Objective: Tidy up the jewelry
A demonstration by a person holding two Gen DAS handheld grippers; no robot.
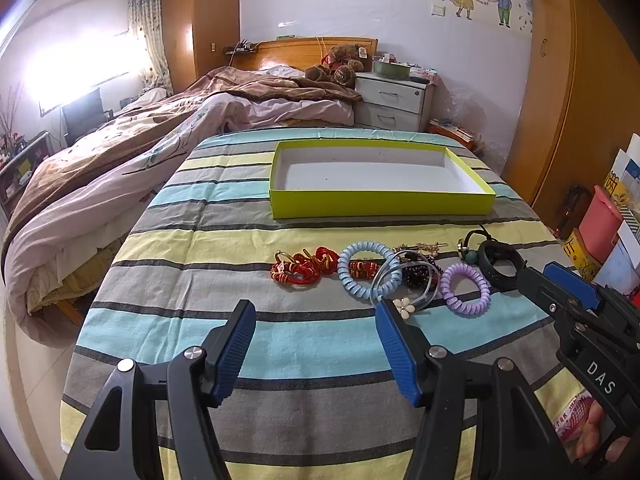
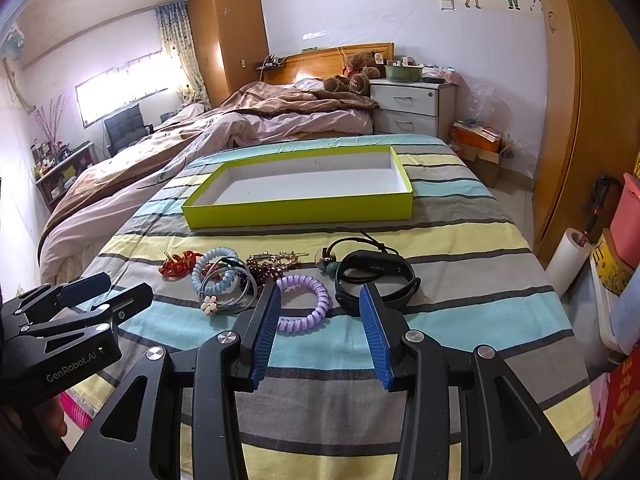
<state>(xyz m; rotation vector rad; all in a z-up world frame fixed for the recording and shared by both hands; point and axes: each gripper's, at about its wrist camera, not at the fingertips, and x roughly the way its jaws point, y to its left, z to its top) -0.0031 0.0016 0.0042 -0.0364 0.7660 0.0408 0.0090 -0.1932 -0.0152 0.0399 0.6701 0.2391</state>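
Right wrist view showed both the right gripper (image 2: 320,336) and the left gripper (image 1: 316,344) released and empty above the jewelry row (image 2: 280,276) on the striped bed, green box (image 2: 300,210) unfilled; next likely: clasp the purple coil (image 2: 306,304).

Two wrist views, angled down over the striped cloth (image 1: 304,344), sharing the green tray (image 2: 296,210).

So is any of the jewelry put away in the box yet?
Not yet. The shallow green cardboard box holds nothing. Both tongs, left and right, are open and hold nothing. The purple coil hair tie, black wristband and red cord bracelets all lie on the striped cloth.
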